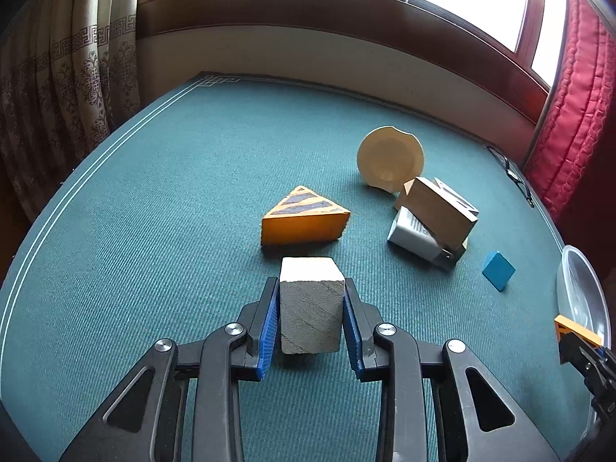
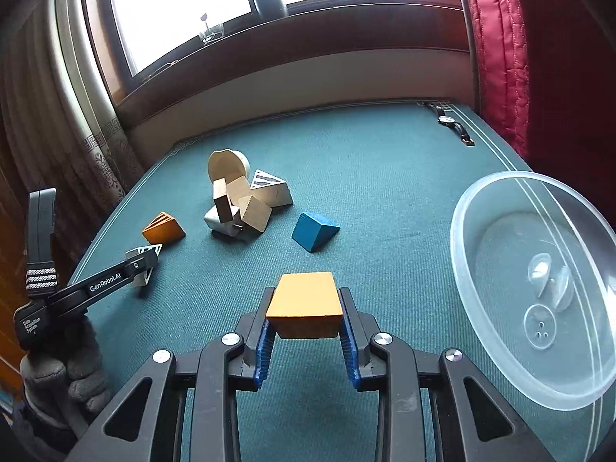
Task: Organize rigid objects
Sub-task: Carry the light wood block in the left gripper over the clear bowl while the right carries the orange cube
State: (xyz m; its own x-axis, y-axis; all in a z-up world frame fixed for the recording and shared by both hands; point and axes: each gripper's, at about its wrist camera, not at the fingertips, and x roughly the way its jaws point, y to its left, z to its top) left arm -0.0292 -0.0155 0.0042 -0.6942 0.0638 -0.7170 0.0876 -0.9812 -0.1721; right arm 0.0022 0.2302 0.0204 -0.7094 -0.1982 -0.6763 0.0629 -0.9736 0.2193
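Observation:
My left gripper [image 1: 311, 308] is shut on a pale wooden block [image 1: 311, 300], held just above the green table; in the right wrist view that gripper [image 2: 144, 265] shows at the left with the block [image 2: 143, 255] in it. My right gripper [image 2: 304, 310] is shut on an orange block [image 2: 305, 304] above the table. An orange striped wedge [image 1: 304, 215] lies ahead of the left gripper and also shows in the right wrist view [image 2: 163, 228]. A blue wedge [image 2: 313, 230] lies ahead of the right gripper. A clear plastic bowl [image 2: 466, 208] sits to the right.
A pile of wooden blocks [image 2: 246, 204] with a round cream disc [image 1: 390, 158] and a white box [image 1: 408, 231] sits mid-table. A wristwatch [image 2: 452, 123] lies at the far right edge. Curtains hang left, a red quilted cushion [image 2: 496, 38] right, a window behind.

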